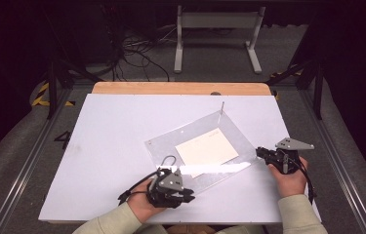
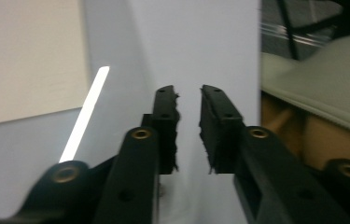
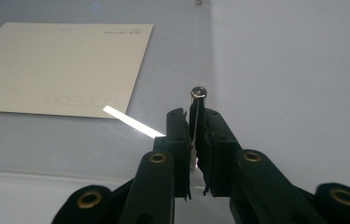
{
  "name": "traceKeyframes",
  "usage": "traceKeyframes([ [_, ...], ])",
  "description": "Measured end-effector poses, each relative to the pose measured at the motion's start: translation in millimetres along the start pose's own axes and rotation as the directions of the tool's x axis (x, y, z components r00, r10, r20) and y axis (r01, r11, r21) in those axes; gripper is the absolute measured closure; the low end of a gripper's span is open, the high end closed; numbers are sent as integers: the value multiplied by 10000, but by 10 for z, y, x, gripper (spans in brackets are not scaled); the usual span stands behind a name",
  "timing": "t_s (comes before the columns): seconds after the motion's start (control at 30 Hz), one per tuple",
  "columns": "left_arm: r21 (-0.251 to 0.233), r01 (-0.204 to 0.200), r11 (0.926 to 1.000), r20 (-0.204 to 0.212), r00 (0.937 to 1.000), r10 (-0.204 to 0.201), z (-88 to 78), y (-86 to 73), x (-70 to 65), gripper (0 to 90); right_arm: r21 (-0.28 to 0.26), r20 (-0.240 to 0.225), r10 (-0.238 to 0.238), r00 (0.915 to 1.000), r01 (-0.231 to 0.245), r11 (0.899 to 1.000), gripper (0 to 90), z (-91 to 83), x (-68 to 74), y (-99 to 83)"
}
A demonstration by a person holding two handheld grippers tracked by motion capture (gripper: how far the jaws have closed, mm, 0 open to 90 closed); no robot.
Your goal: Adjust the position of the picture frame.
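**Pin held at the corner of a clear sheet**

The right hand-held gripper pinches an upright metal pin at the clear sheet's near-right corner on the surface. The left hand-held gripper is parted, empty. A tilted pin could slip free.

grippers: 2, left gripper at 7 o'clock, right gripper at 4 o'clock | clear sheet: 1, centre | cream card: 1, on the sheet | metal pins: 2, upright pin at 1 o'clock, held pin at 4 o'clock
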State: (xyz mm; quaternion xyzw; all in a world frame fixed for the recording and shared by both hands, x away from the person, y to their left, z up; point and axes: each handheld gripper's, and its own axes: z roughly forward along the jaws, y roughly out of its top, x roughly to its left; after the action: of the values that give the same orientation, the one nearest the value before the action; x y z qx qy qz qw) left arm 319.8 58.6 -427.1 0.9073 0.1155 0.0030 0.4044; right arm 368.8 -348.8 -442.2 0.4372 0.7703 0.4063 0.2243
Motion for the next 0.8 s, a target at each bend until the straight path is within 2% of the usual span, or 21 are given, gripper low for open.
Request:
traceKeyframes([
  [0.03,-219,560,9982,-303,9979,-567,-41,-40,125,671,16,13,9,10000,-9,10000,804,-3,6,0],
  [0.07,-428,1030,9938,-699,9919,-1059,-98,-65,247,643,25,70,19,10000,-19,10000,795,-15,19,-1],
  [0.1,-717,1512,9859,-889,9835,-1573,-158,-86,359,617,33,124,43,9999,-43,10000,788,-36,32,-3],
  [0.13,-1048,1981,9745,-990,9730,-2085,-227,-109,469,600,35,187,45,9998,-45,10000,786,-59,42,-4],
  [0.17,-1257,2179,9679,-1186,9653,-2327,-283,-130,553,587,32,244,65,9997,-66,10000,783,-85,53,-6],
  [0.2,-1677,2364,9571,-1509,9532,-2619,-372,-171,682,564,20,291,72,9996,-73,10000,781,-106,58,-8],
  [0.23,-1952,2368,9517,-1776,9458,-2718,-437,-215,778,526,11,359,128,9993,-128,9999,780,-140,65,-16],
  [0.27,-2078,2597,9431,-2152,9283,-3031,-502,-264,892,514,-29,379,178,9991,-177,9998,779,-166,71,-27],
  [0.3,-2096,2651,9412,-2412,9188,-3125,-539,-292,957,505,-37,380,217,9990,-215,9998,778,-195,80,-40],
  [0.33,-2182,2679,9384,-2758,9054,-3226,-579,-330,1037,504,-43,405,238,9989,-236,9997,776,-209,88,-49],
  [0.37,-2365,2866,9284,-2819,8941,-3479,-605,-371,1100,506,-13,397,252,9989,-252,9997,775,-227,98,-60],
  [0.4,-2273,3030,9255,-2851,8880,-3607,-618,-396,1177,510,-15,384,281,9989,-280,9996,774,-241,107,-72],
  [0.43,-2212,3221,9205,-2966,8770,-3781,-612,-414,1231,512,-2,385,291,9988,-291,9996,772,-252,115,-82],
  [0.5,-2094,3178,9247,-3238,8698,-3723,-586,-445,1325,535,19,375,296,9989,-297,9996,771,-268,127,-97],
  [0.53,-2094,3178,9247,-3238,8698,-3723,-586,-445,1325,564,23,371,286,9989,-287,9996,770,-272,131,-105],
  [0.6,-1972,3227,9257,-3296,8675,-3726,-517,-481,1408,599,54,367,331,9988,-333,9994,769,-268,133,-115],
  [0.63,-1700,3361,9263,-3327,8653,-3750,-449,-521,1470,617,68,357,326,9988,-329,9994,767,-261,132,-118],
  [0.67,-1700,3361,9263,-3327,8653,-3750,-449,-521,1470,629,68,357,326,9988,-329,9994,767,-261,132,-118],
  [0.7,-1633,3488,9229,-3344,8605,-3843,-411,-542,1487,629,77,332,328,9989,-331,9994,766,-252,131,-121],
  [0.77,-1486,3567,9223,-3329,8602,-3863,-358,-576,1533,681,130,325,338,9989,-342,9993,764,-234,133,-127],
  [0.8,-1572,3453,9252,-3326,8636,-3789,-339,-583,1542,681,144,313,344,9989,-349,9993,763,-223,132,-128],
])
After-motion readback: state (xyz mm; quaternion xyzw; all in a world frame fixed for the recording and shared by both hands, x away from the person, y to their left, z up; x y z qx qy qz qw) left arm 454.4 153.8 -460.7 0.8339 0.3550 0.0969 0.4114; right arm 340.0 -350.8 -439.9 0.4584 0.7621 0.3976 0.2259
